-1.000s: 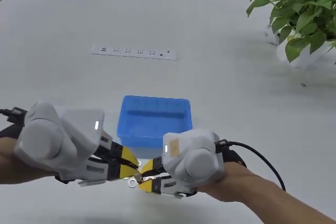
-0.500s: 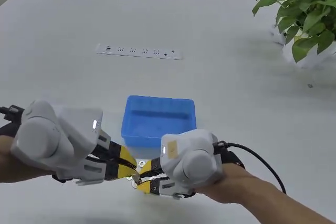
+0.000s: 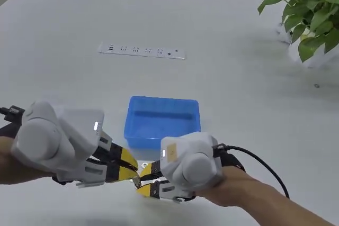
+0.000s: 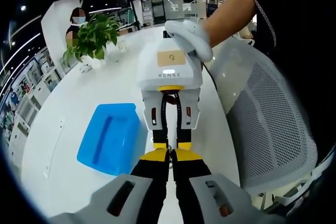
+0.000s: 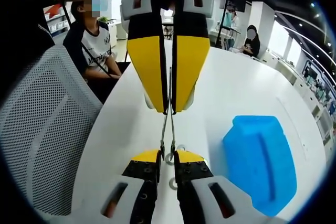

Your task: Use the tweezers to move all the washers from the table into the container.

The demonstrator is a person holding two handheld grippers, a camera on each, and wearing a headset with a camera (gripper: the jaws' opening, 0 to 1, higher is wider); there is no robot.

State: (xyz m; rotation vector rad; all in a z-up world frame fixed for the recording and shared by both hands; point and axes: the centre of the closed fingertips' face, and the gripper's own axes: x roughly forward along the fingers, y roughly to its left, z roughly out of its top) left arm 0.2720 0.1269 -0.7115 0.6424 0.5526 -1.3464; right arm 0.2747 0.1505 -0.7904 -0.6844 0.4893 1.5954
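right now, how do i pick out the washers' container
On the big white table, look nearer the person than the long white power strip. The container sits there, a shallow open rectangular tray. It is the only bright blue thing on the table.

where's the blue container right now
In the head view the blue container sits on the white table, just beyond the left gripper and right gripper, with the power strip farther back.
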